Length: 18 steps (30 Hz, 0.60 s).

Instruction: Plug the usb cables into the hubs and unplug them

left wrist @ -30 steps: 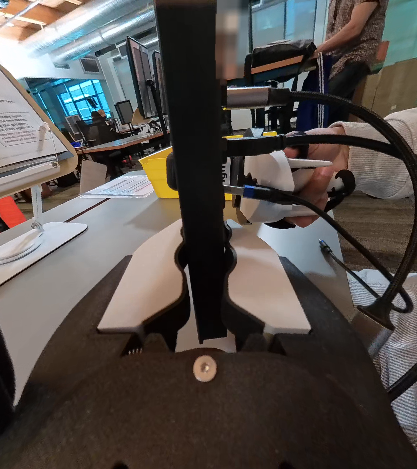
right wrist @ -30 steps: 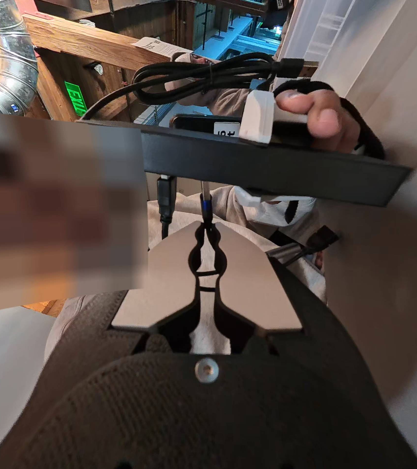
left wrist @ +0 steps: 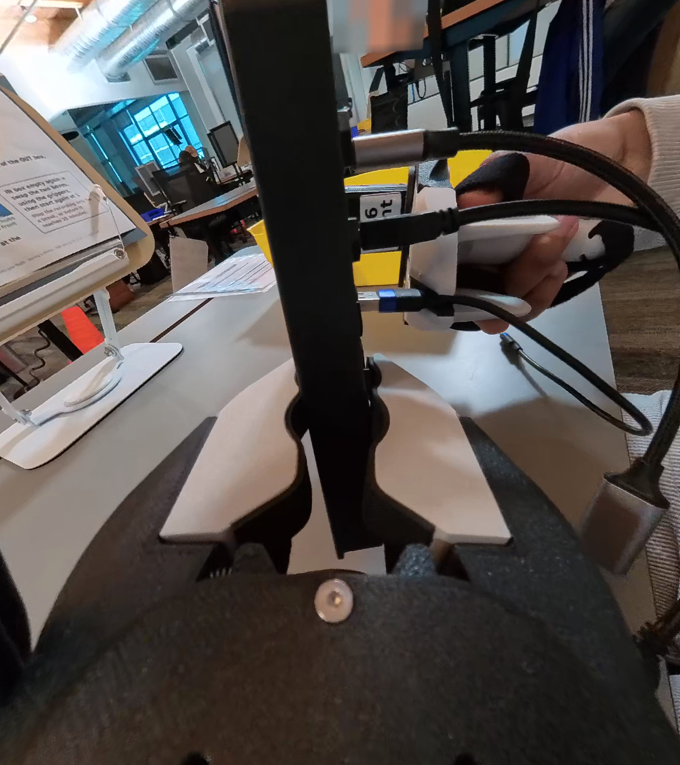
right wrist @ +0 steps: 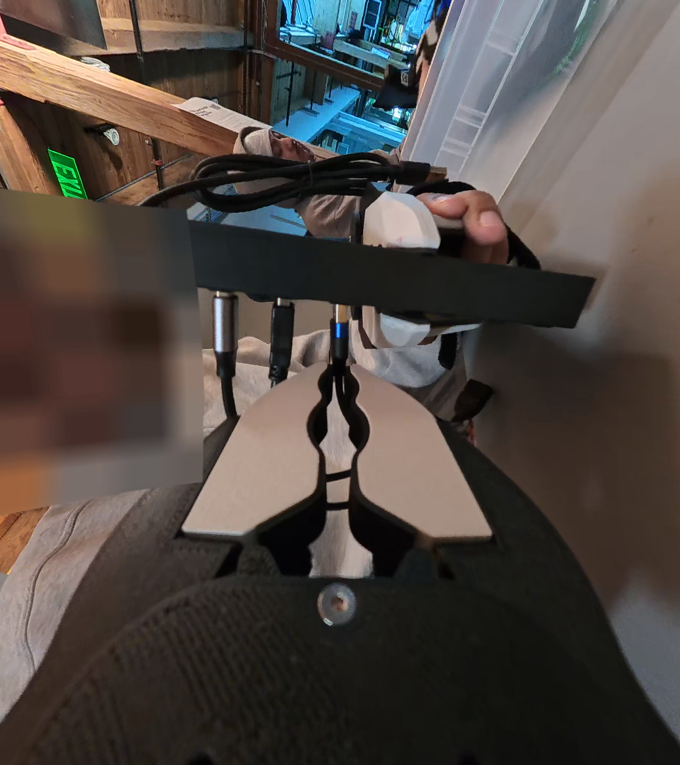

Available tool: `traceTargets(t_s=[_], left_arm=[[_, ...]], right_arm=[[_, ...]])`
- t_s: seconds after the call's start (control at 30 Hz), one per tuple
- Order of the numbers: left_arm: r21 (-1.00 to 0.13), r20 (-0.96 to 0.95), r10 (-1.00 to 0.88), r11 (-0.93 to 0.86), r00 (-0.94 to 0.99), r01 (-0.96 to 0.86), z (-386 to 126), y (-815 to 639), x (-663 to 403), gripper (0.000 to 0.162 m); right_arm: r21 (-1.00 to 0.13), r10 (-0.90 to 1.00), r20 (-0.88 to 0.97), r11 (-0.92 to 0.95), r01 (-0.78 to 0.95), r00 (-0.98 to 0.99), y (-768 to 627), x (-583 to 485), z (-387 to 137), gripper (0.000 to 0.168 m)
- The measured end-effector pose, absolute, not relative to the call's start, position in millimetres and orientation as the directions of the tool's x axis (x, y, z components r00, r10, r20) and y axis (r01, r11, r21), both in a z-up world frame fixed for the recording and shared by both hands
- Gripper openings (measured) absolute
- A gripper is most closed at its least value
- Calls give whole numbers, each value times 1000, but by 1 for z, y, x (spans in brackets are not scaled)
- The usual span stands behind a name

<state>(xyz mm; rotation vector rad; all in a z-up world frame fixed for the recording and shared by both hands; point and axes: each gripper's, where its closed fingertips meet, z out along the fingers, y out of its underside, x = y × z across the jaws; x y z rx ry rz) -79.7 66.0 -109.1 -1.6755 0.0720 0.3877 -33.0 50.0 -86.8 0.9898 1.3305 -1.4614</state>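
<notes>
The left gripper [left wrist: 336, 372] clamps the flat black hub bar [left wrist: 288, 165], upright toward twelve o'clock. The right gripper [right wrist: 339, 374] pinches the thin black blue-collared USB cable [right wrist: 338, 335], its silver plug partly out of the hub.

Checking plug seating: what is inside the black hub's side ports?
In the hub, a silver plug and a black plug sit deep; the blue-banded plug shows bare metal. The ports themselves are hidden.
</notes>
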Motion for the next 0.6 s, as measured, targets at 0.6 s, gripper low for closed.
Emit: traceTargets(t_s=[0.6], left_arm=[[-947, -282, 213, -216, 935, -236, -117, 66, -86, 30]], right_arm=[[-304, -52, -948, -139, 943, -313, 58, -45, -87, 5]])
